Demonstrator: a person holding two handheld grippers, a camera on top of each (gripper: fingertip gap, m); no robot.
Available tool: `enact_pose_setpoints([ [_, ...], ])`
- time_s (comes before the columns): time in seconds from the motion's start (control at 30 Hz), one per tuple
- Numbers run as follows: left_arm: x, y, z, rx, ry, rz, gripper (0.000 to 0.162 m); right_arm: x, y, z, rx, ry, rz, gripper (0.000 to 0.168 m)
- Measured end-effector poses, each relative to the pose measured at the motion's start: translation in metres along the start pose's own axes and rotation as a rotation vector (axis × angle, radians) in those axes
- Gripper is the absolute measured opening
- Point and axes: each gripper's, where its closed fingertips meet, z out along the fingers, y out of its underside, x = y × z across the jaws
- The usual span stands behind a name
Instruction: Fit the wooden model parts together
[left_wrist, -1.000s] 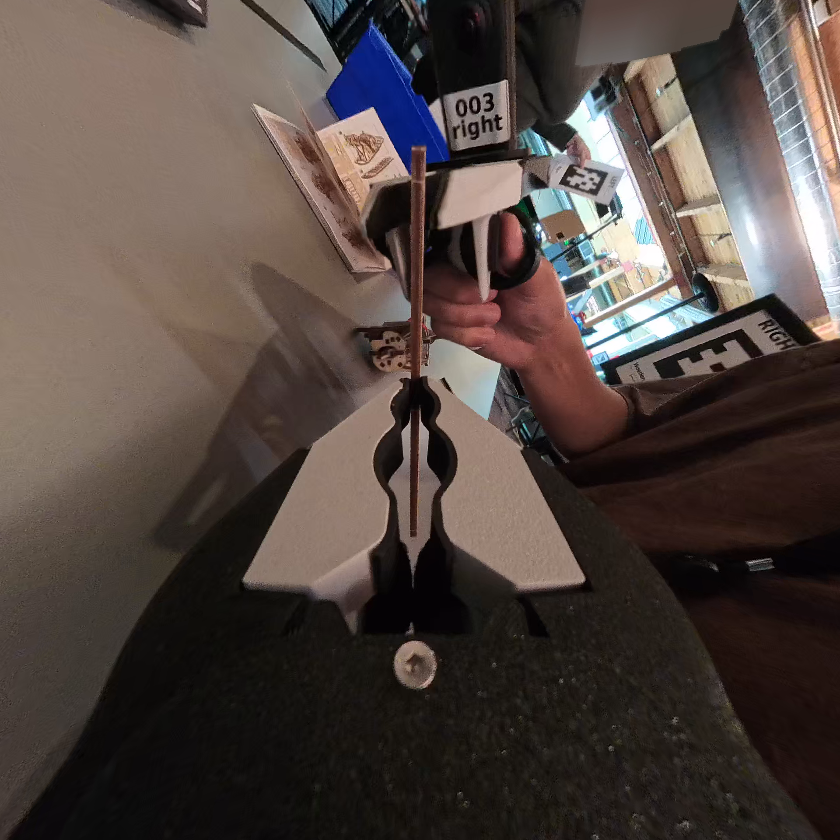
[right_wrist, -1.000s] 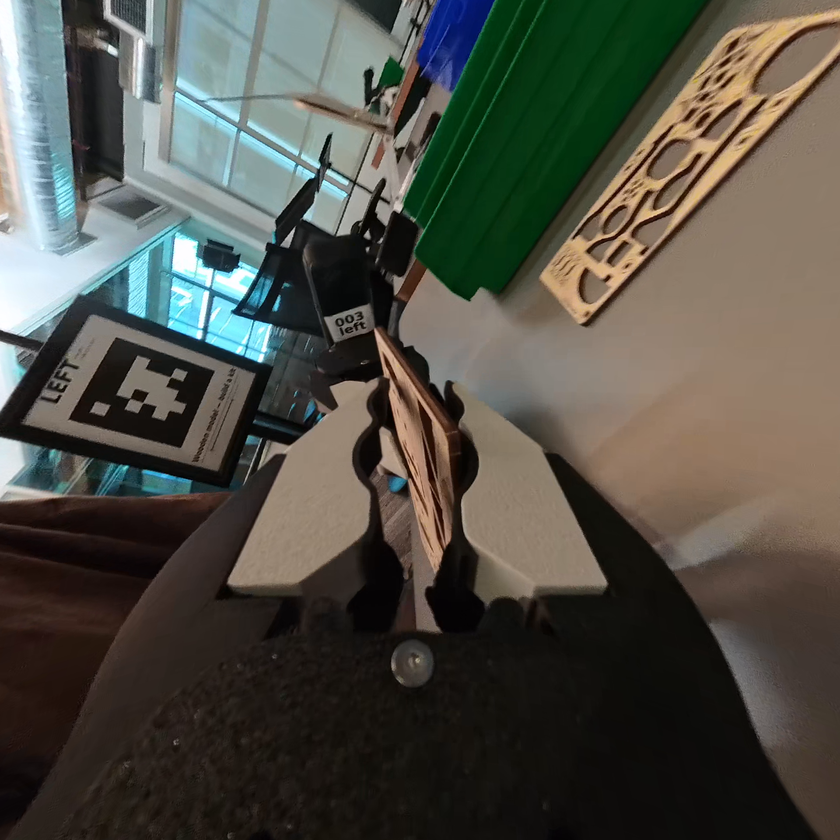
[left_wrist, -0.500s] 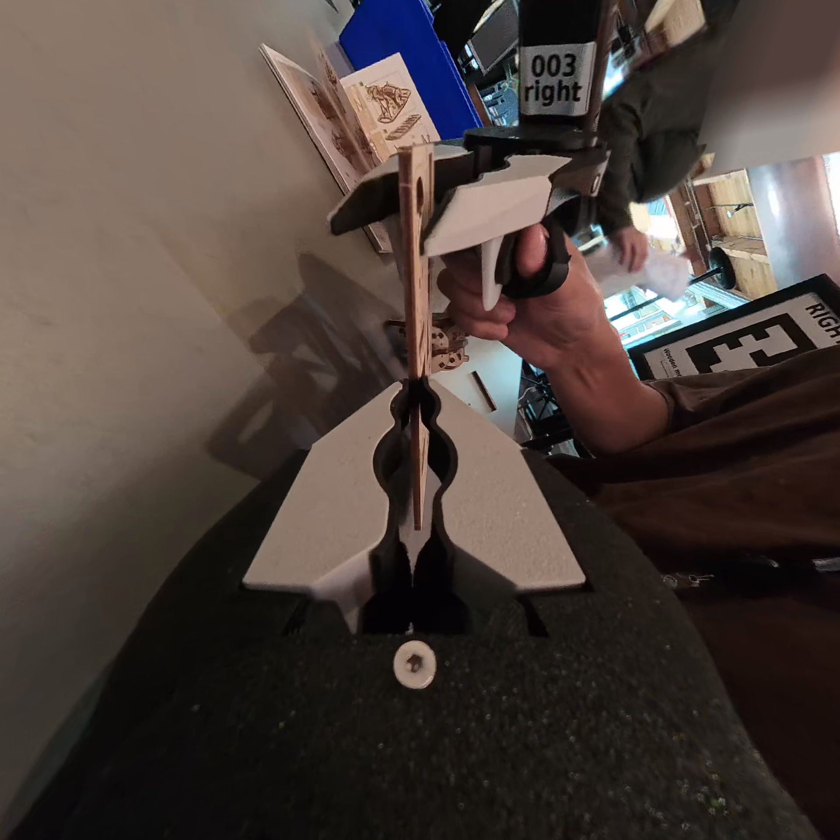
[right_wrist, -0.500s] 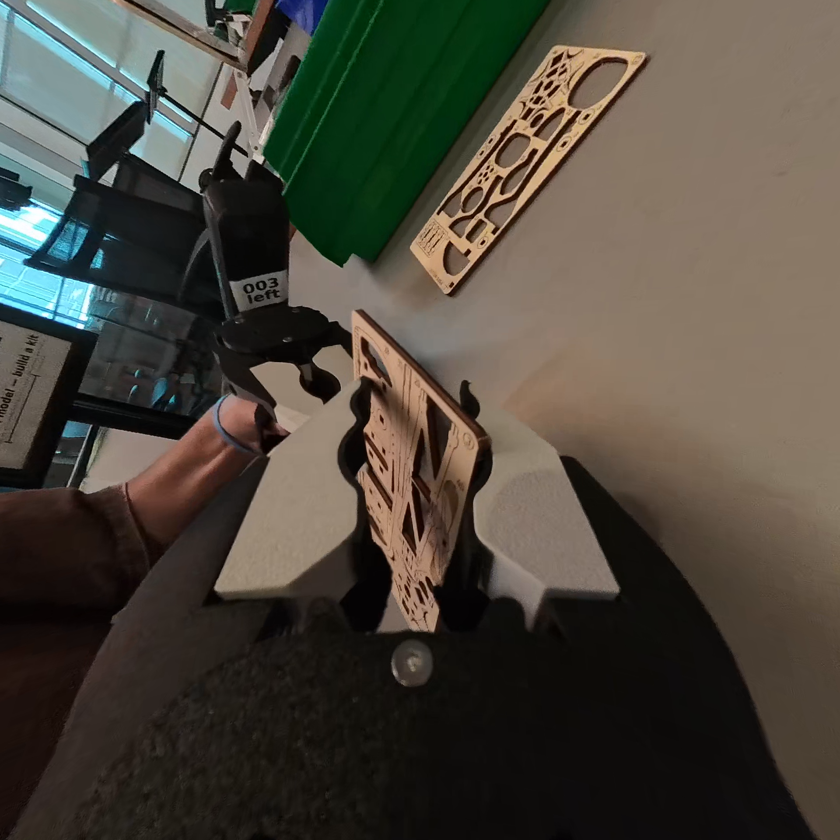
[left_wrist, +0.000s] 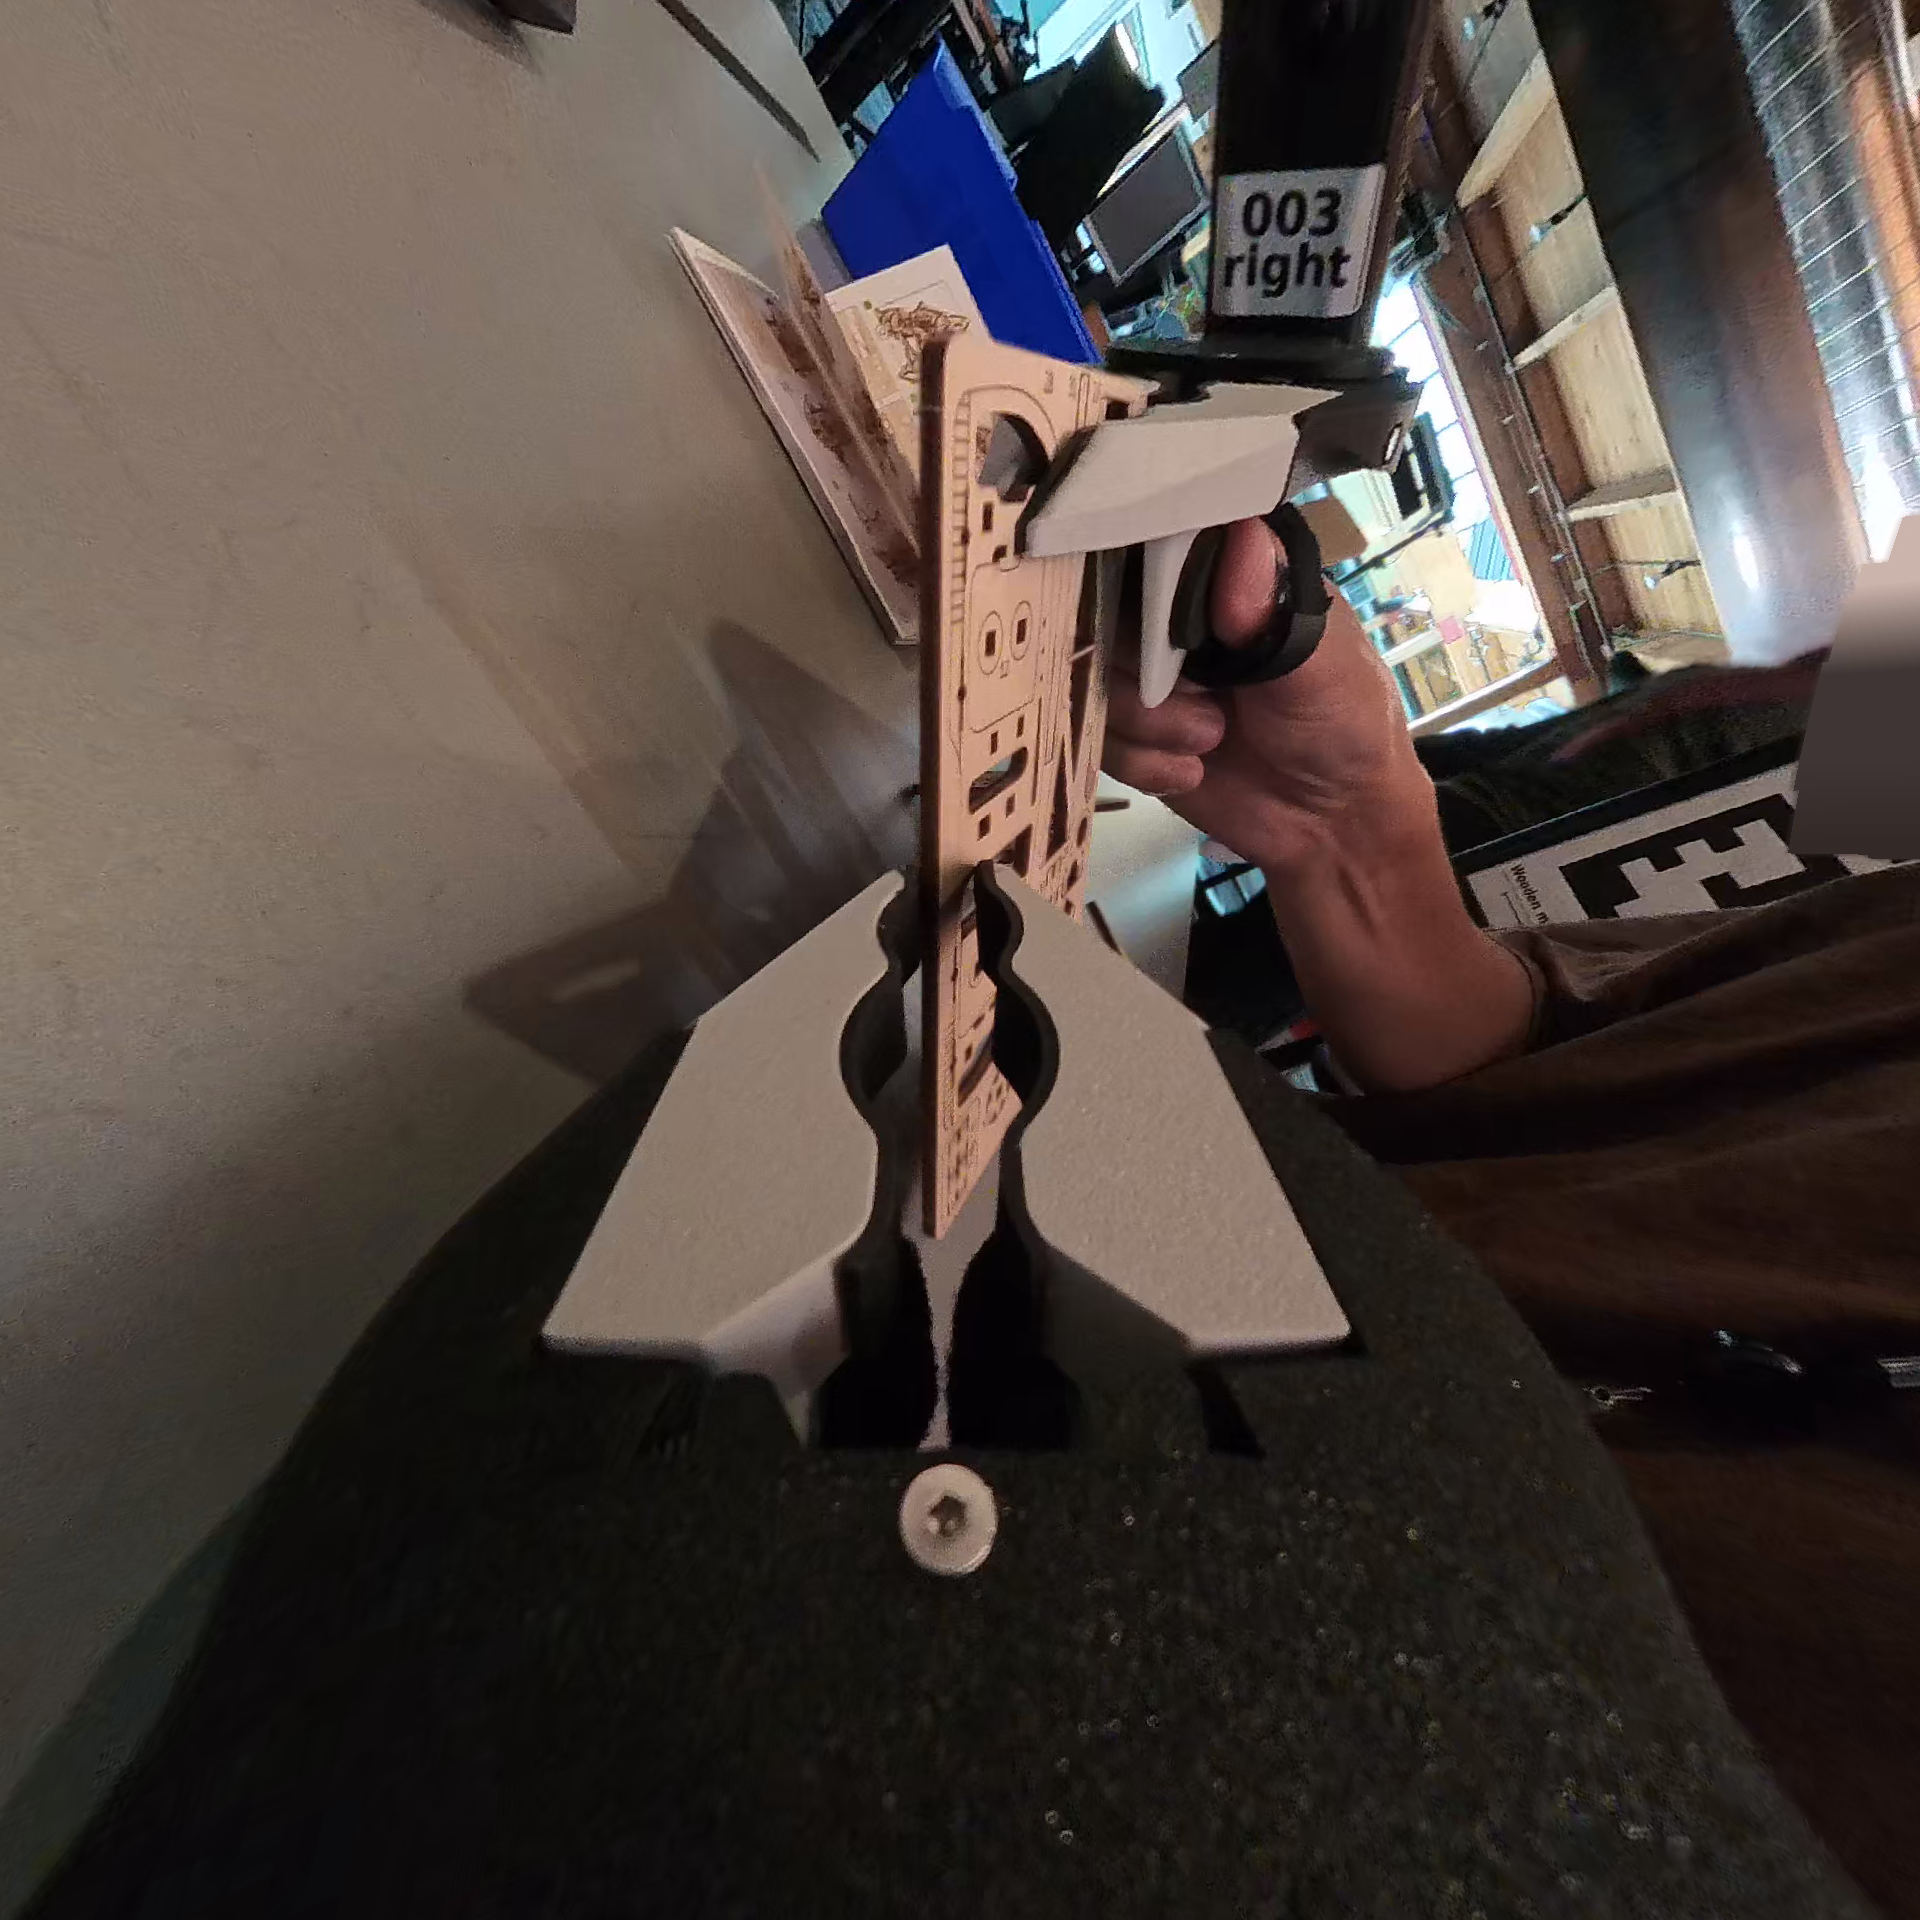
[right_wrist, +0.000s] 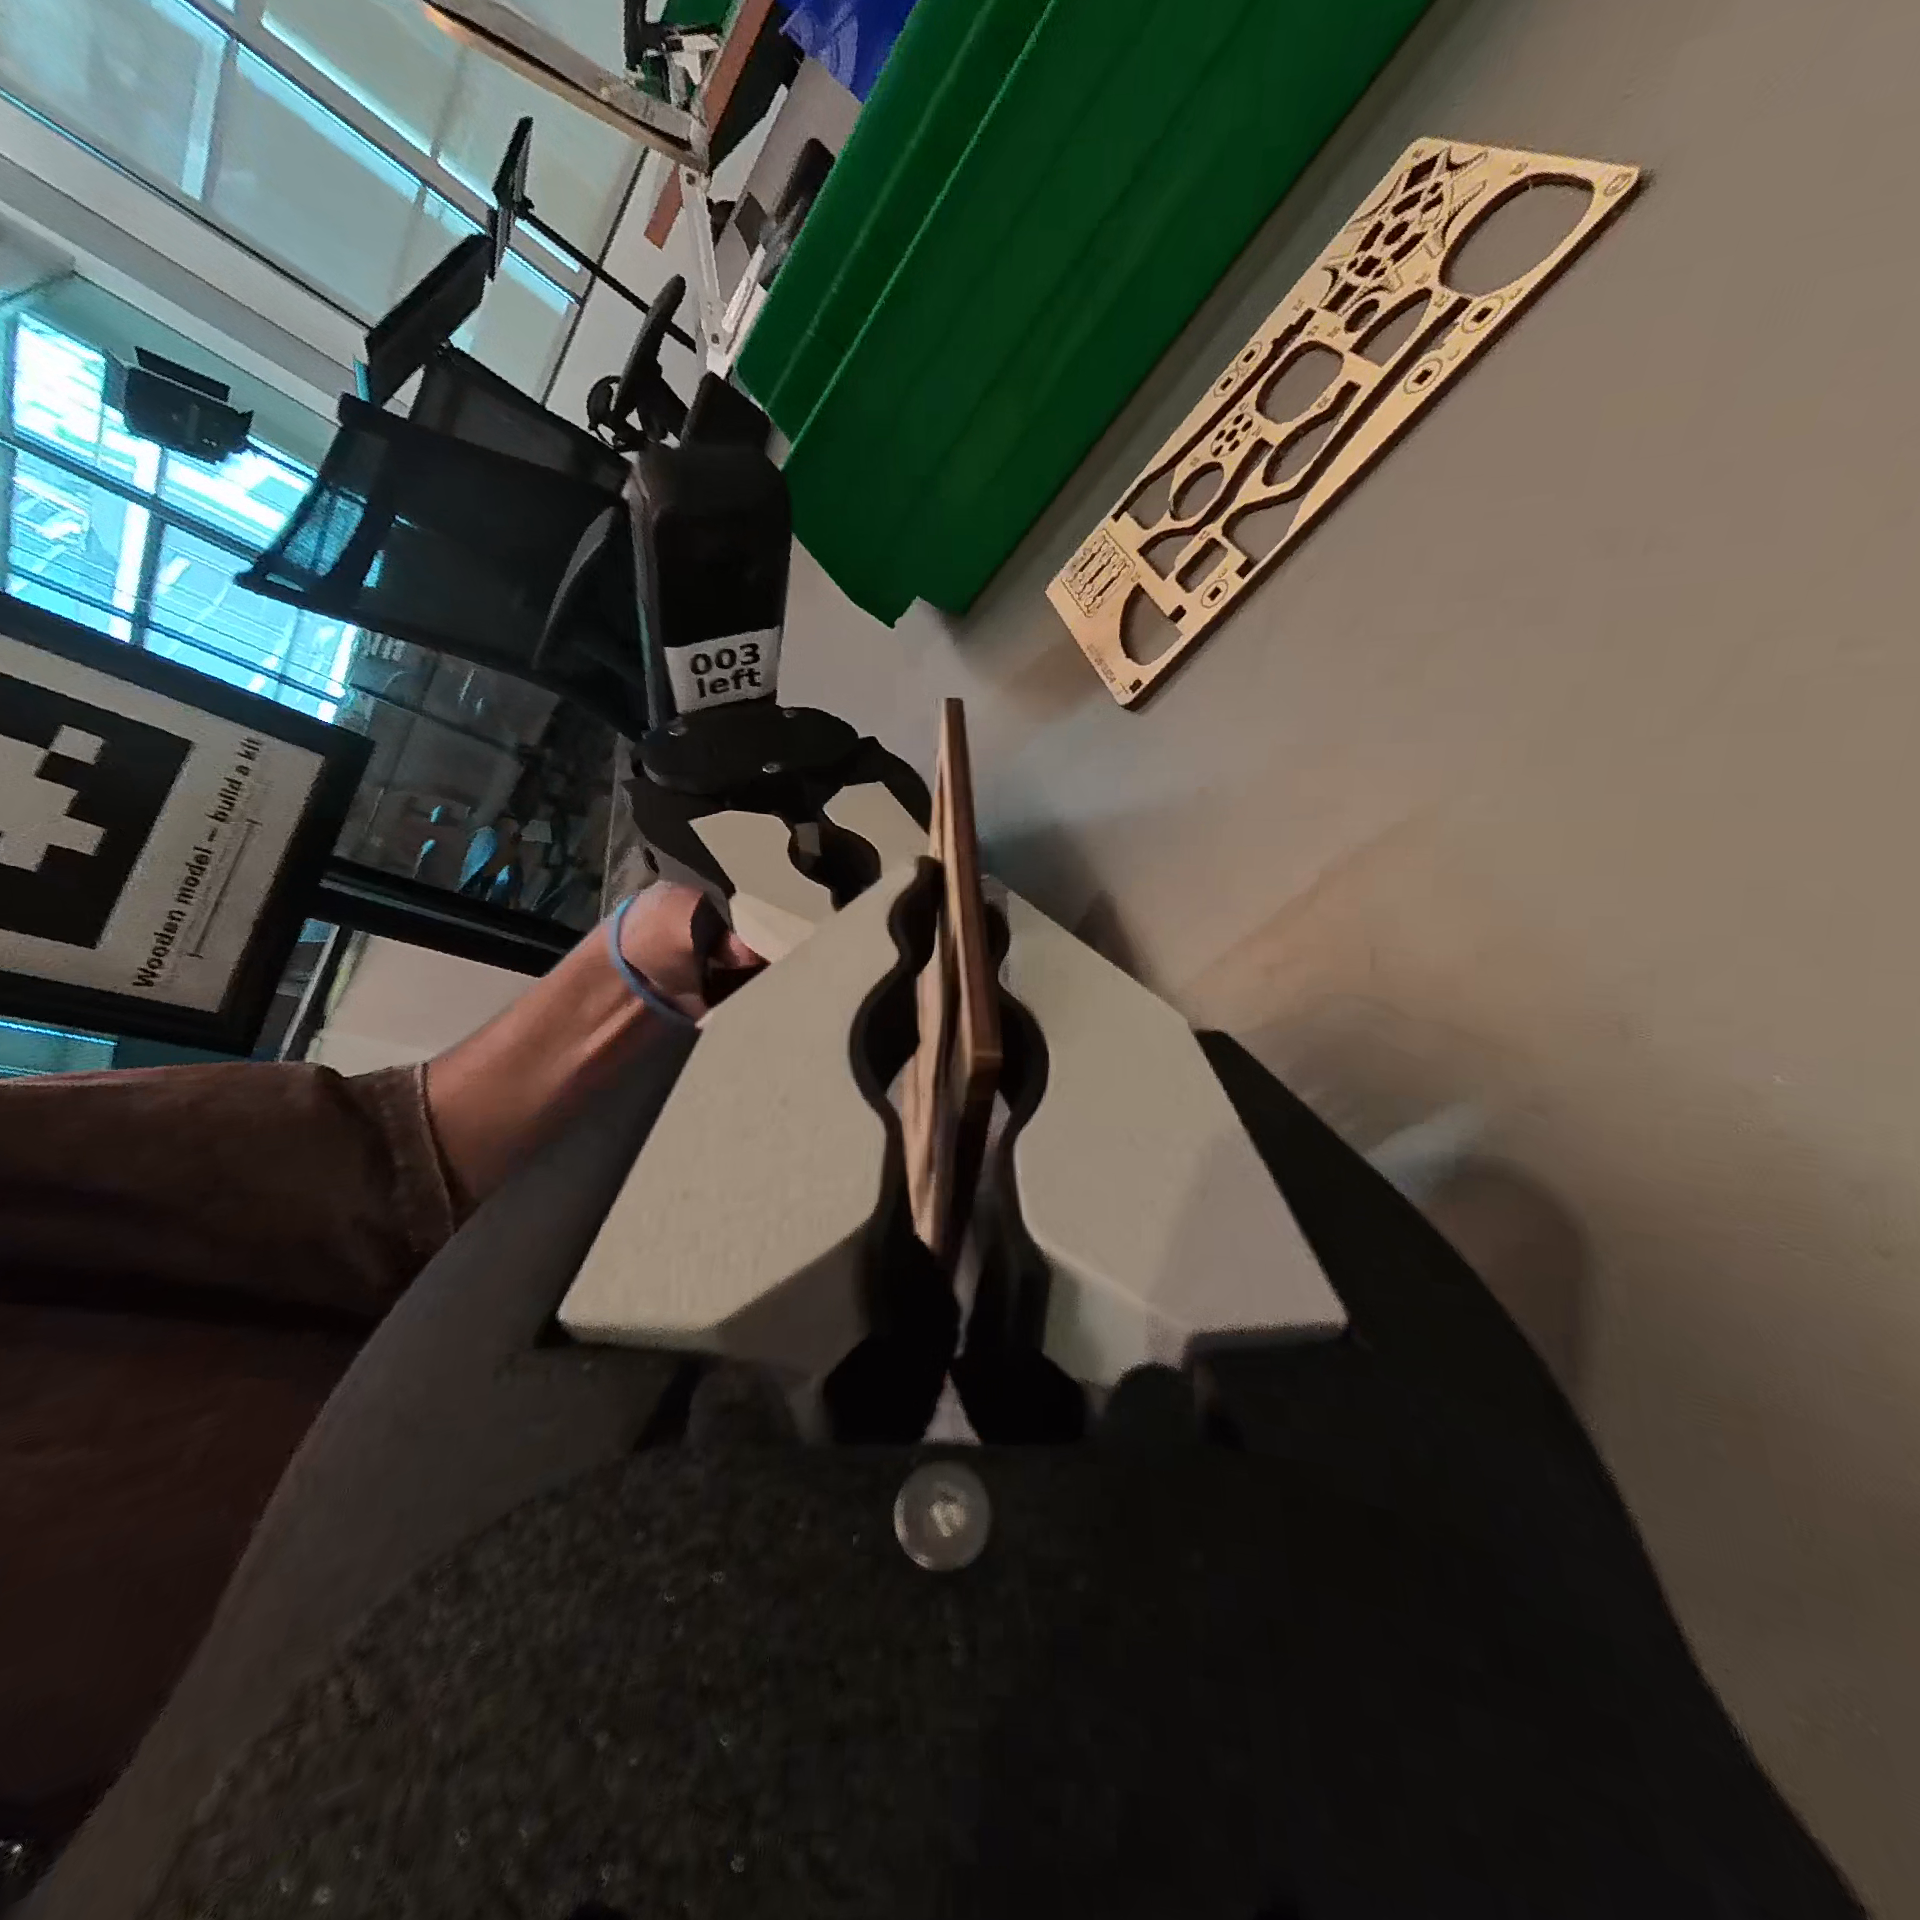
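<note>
Matt laser-cut plywood sheet (left_wrist: 1013, 665); grainy matt plastic fingers (left_wrist: 748, 1164).

A wooden parts sheet (left_wrist: 1003, 727) stands on edge between the left tongs (left_wrist: 948, 935) and the right tongs (left_wrist: 1049, 488), gripped at both ends above the bench (left_wrist: 312, 623). On the bench behind it lies an open booklet (left_wrist: 831, 416). A second cut-out sheet (right_wrist: 1340, 416) lies flat beside a bin (right_wrist: 997, 291).
</note>
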Motion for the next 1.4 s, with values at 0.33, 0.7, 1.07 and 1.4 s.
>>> enact_pose_setpoints([
  [0.33,0.006,0.0,0.0,0.005,0.034,0.002,0.007,-0.008,-0.005,0.001,-0.005,-0.015,-0.04,0.002],
  [0.7,0.032,0.01,-0.001,0.032,0.2,-0.13,0.027,-0.015,-0.051,-0.049,0.426,-0.226,0.155,0.001],
  [1.07,0.018,0.029,-0.011,-0.135,0.082,0.039,0.001,0.015,-0.002,-0.06,0.022,0.001,-0.034,0.056],
  [1.4,-0.007,0.044,-0.014,-0.287,-0.024,0.028,0.001,0.056,0.06,-0.009,-0.48,0.348,-0.388,0.122],
])
